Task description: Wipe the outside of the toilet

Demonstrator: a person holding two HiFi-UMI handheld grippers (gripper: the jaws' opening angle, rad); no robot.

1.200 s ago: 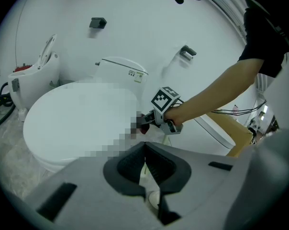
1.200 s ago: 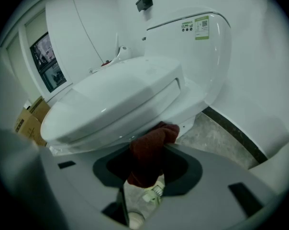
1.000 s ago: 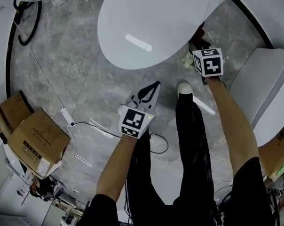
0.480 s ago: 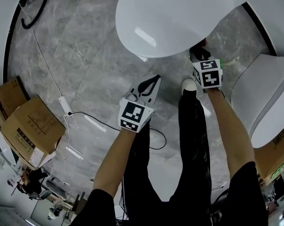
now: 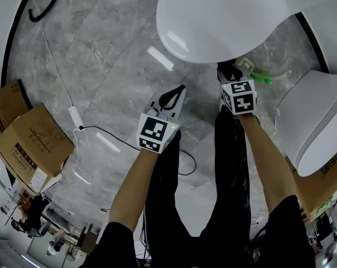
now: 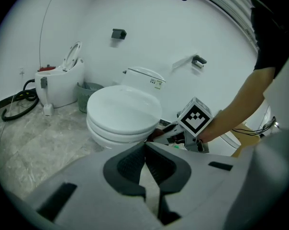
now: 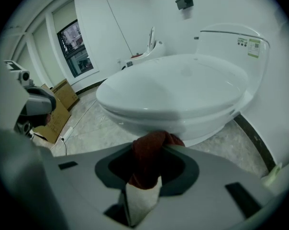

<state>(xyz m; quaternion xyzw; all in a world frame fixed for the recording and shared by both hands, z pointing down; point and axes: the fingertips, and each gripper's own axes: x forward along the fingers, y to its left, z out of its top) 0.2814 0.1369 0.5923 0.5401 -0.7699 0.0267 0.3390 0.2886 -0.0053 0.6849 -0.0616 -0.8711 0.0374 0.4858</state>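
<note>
The right claw (image 7: 155, 146) was clamped on a dark red cloth (image 7: 151, 159), which bunched out past its tips and sat right at the lower side of the toilet (image 7: 183, 90) bowl, under the closed lid; whether it actually touched the porcelain could not be told. In the head view the right claw (image 5: 229, 71) reached in beneath the bowl's near edge, on the right side of the toilet (image 5: 224, 15). The left claw (image 6: 145, 146) had its jaws together with nothing between them. It hung over the grey stone floor (image 5: 101, 54), well short of the toilet (image 6: 123, 114), and pointed toward it. A second toilet (image 5: 313, 121) stood to the right. Cardboard boxes (image 5: 32, 144) lay far left, with a power strip (image 5: 76, 116) and its cable (image 5: 118, 135) on the floor between them and the person's legs (image 5: 230, 172).
</note>
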